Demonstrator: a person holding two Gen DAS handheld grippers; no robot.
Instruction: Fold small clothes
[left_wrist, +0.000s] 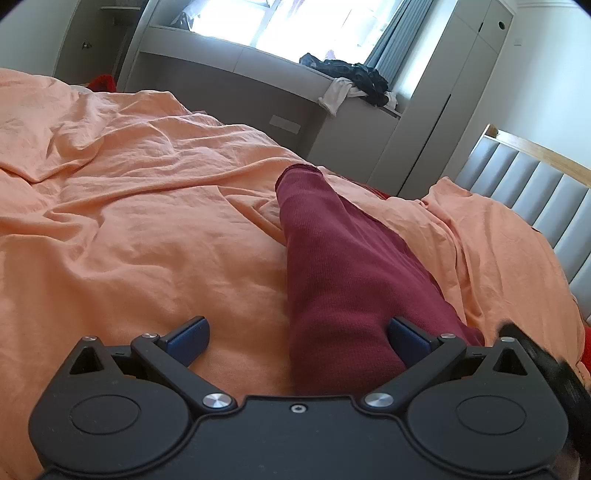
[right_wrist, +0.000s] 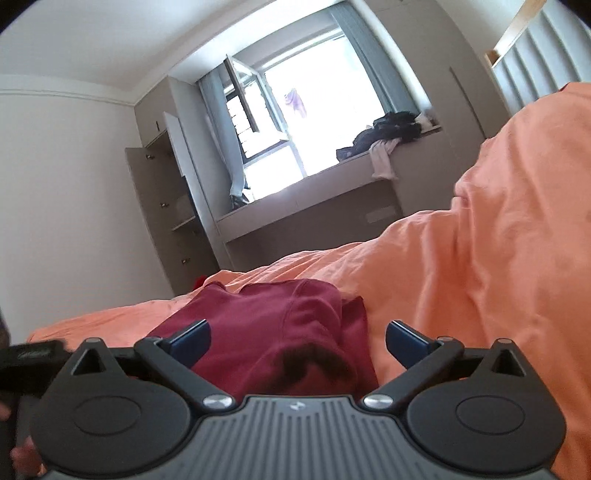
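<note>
- Left wrist view: the left gripper (left_wrist: 298, 341), black with blue pads, has its jaws spread wide with nothing pinched between them.
- A dark red knitted garment (left_wrist: 332, 266) lies on the wrinkled orange bed sheet (left_wrist: 129, 206), stretched away from the camera as a long narrow strip with its hemmed end at the far tip.
- The near end of the garment passes between the open fingers, closer to the right-hand blue pad (left_wrist: 406, 341), which overlaps the cloth's edge in the picture; whether it touches cannot be told.
- Beyond the bed are a grey window bench (left_wrist: 258, 70) with a heap of dark and white clothes (left_wrist: 354, 83), a grey-blue curtain (left_wrist: 391, 40), and a padded grey headboard with a wooden rail (left_wrist: 535, 184) at the right.
- A blurred black object (left_wrist: 539, 354) shows at the right edge; what it is cannot be told.
- Right wrist view: the right gripper (right_wrist: 297, 341), with a ribbed grey body, has its jaws fully apart and grips nothing.
- The same dark red garment (right_wrist: 266, 321) lies bunched and folded just in front of and between the fingers, resting on the orange sheet (right_wrist: 480, 258).
- Behind it are the bright window (right_wrist: 295, 122) and an open grey cupboard (right_wrist: 162, 192).
</note>
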